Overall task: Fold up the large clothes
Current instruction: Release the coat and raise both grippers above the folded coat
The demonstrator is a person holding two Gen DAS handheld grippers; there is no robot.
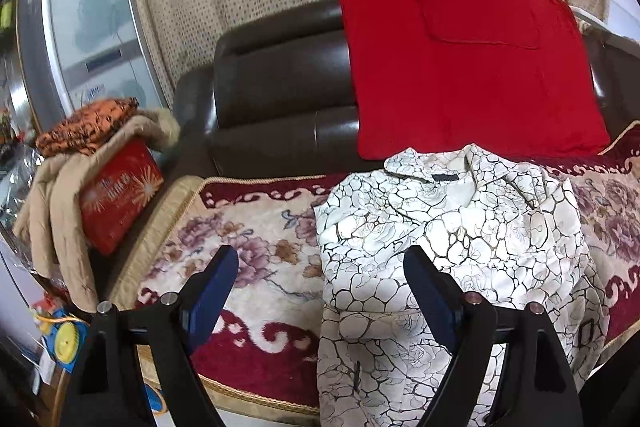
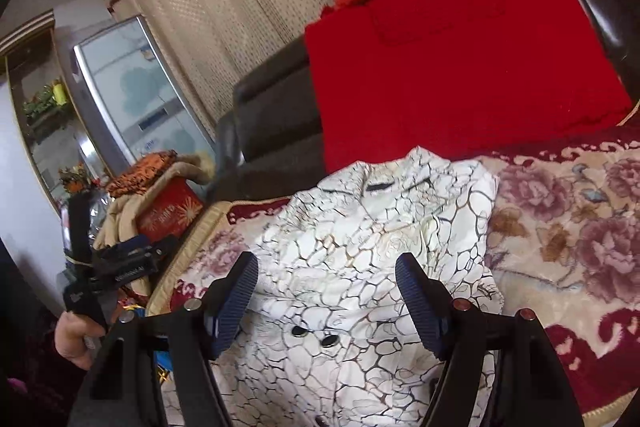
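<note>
Both tools were empty at this point. The left tool (image 1: 320,291) had its jaws spread wide with nothing between them, hovering over the sofa's floral blanket (image 1: 256,227) and the left edge of the shirt (image 1: 452,239). The right tool (image 2: 326,293) was just as wide open, jaws over the shirt's middle near the two buttons (image 2: 314,335) but not pinching any cloth.

The shirt itself, white with a dark crackle print, was lying on the blanket on the sofa seat, collar (image 2: 400,179) toward the backrest, just in front of the red cushion (image 1: 472,67). The sides looked already tucked inward so it made a narrowish strip, with the lower end hanging toward the cameras over the front edge. I couldn't see the hem, though, so can't swear how much was dangling.

My read: they were between folds, one fold laid down and let go, both tools lifted clear. Next move would probably be dropping down to the lower part, pinching one corner with each tool, and carrying it up toward the collar to halve the length. Needs an even grip on both sides or the fabric skews, and that silky-looking cloth might slide.
</note>
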